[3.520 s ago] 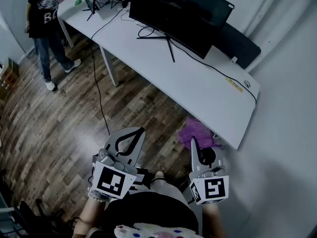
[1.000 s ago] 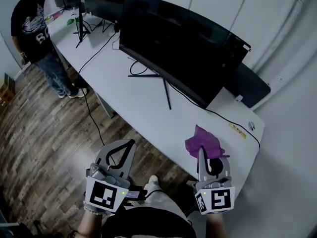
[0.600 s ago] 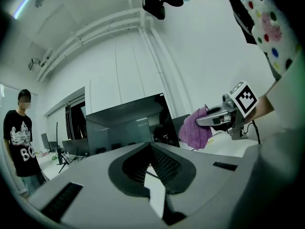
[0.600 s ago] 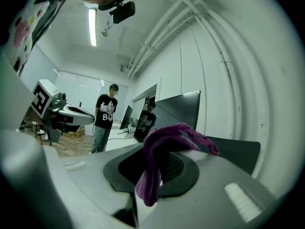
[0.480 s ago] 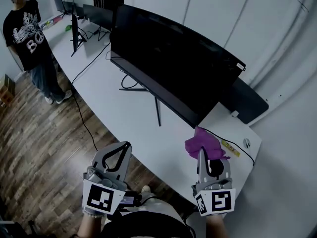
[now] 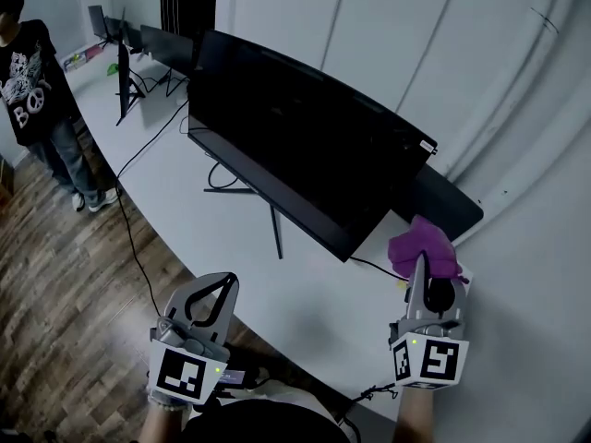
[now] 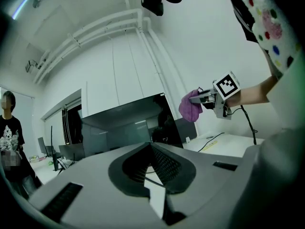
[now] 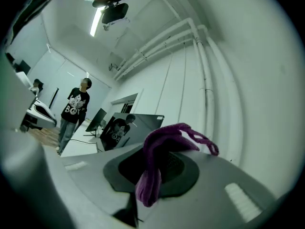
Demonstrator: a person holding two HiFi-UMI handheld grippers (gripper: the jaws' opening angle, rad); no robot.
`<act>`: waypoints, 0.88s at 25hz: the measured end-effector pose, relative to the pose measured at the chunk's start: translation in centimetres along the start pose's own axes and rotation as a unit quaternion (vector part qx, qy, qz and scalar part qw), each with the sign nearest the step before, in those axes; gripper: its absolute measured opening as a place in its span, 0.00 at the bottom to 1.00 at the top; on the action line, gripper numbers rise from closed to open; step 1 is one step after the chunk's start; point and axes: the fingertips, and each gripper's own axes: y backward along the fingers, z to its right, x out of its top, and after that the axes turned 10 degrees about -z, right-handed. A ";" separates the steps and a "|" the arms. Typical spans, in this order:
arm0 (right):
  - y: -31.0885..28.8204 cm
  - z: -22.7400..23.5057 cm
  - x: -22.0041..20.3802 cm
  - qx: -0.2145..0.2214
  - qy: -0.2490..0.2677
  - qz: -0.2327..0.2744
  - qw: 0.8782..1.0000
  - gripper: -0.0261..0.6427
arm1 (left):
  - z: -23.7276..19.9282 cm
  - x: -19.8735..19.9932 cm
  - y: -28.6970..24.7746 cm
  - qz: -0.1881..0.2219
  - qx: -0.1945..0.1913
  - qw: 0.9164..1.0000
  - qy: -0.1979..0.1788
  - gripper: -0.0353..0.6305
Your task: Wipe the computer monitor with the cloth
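right gripper [image 6: 421, 264] jaws pinch purple cloth [image 6: 422, 245], held up near monitor [image 6: 295, 150] right end, likely to start wiping. left gripper [image 6: 226, 282] jaws together, empty, low, out of way.

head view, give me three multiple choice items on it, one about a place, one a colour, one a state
1. Where is the cloth? A on the floor; B in the right hand-held gripper; C flat on the desk.
2. What colour is the cloth? A purple; B white; C green.
3. The monitor screen is: A showing a bright picture; B dark; C cracked.
Answers: B, its jaws pinch the cloth; A, it shows purple in all views; B, the screen is black.
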 end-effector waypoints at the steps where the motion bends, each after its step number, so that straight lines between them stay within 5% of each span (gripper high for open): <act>1: -0.3 0.7 0.6 -0.012 0.005 0.005 1.000 0.13 | -0.1 0.0 -0.1 0.001 -0.002 1.000 0.000 0.06; 14: -6.6 4.7 8.0 -0.106 0.080 0.024 0.991 0.13 | -4.6 -0.2 -2.4 0.020 -0.039 0.999 -0.004 0.06; 22: -10.0 4.6 8.8 -0.106 0.100 -0.003 0.989 0.13 | -6.8 -0.3 -3.5 0.023 -0.052 0.998 -0.008 0.06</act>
